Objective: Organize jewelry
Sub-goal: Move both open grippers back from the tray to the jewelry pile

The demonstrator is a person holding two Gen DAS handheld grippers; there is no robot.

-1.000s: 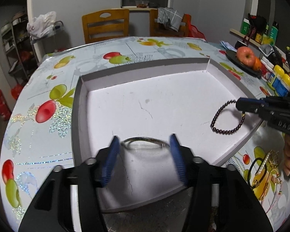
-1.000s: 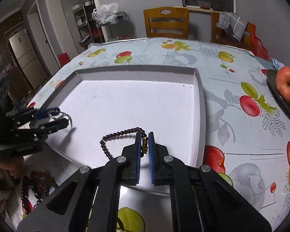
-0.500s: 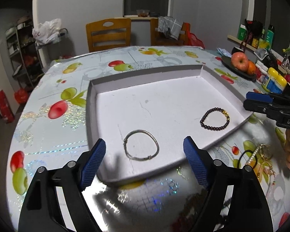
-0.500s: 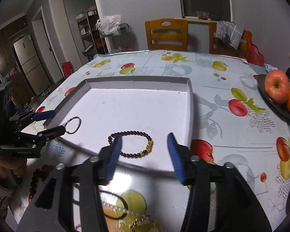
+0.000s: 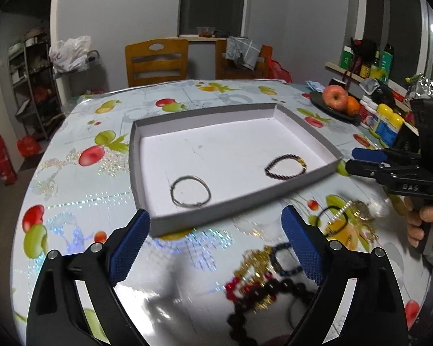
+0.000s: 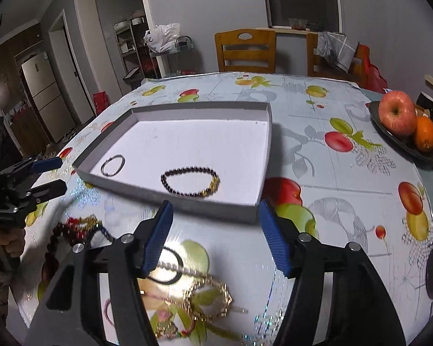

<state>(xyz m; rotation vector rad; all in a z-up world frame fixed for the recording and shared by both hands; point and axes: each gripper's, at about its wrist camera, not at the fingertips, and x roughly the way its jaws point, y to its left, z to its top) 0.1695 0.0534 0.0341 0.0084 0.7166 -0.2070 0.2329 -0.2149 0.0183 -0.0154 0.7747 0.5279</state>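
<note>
So both of our grippers are empty right now. The left gripper has its jaws opening wide with nothing between them, and the right gripper is opening too, also with nothing in it. Both hang over the table just short of the near wall of the white tray.

Two pieces sit in the tray: a silver bangle near the front left corner and a dark beaded bracelet towards the front right, well apart from each other. Both lie flat. The bangle reads as a near-round hoop, so no real long axis. The beaded one has slumped into an oval that runs roughly along the tray's front wall, gold beads at its right end.

What's left is the tangled heap of jewelry on the tablecloth right under us: red and dark beads, gold chain, a thin black loop. We'd guess it's all light and floppy, chains likely to slip and snag on their neighbours. Best bet is to pinch one strand at the edge of the heap where it lies clear, across the strand and not along it, and lift slowly so nothing drags with it
</note>
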